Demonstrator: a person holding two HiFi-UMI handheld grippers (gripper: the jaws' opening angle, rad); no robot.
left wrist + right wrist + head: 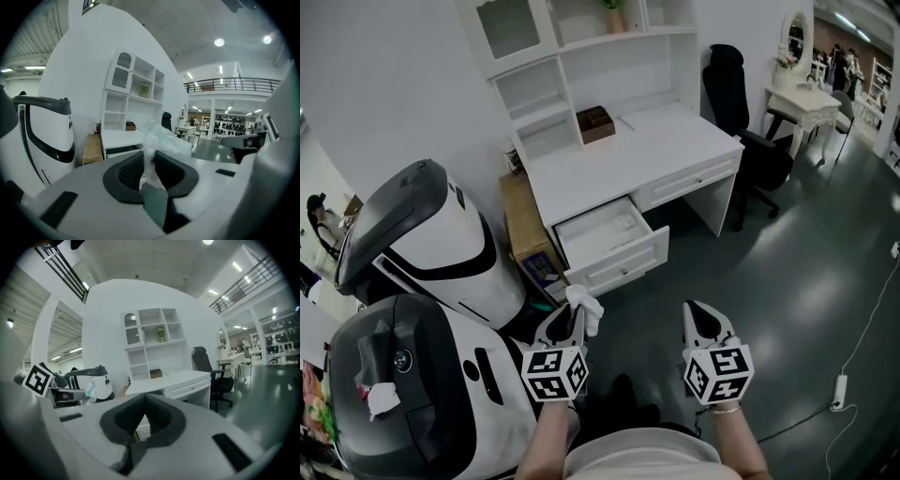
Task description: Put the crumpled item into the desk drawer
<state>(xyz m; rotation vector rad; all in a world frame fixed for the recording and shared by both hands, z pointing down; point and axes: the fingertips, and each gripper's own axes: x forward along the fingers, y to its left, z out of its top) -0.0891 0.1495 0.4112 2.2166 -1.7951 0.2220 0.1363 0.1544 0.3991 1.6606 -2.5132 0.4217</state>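
I record the left gripper with fingers narrowed on the crumpled clear plastic wrapper, low centre and well short of the open white desk drawer, and the right gripper closed and empty; that thin pinch on slippery film could, in my judgement, let it slip to the floor.

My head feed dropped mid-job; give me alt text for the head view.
The left gripper holds a crumpled white item just in front of the open drawer of the white desk. The right gripper beside it is shut and empty.
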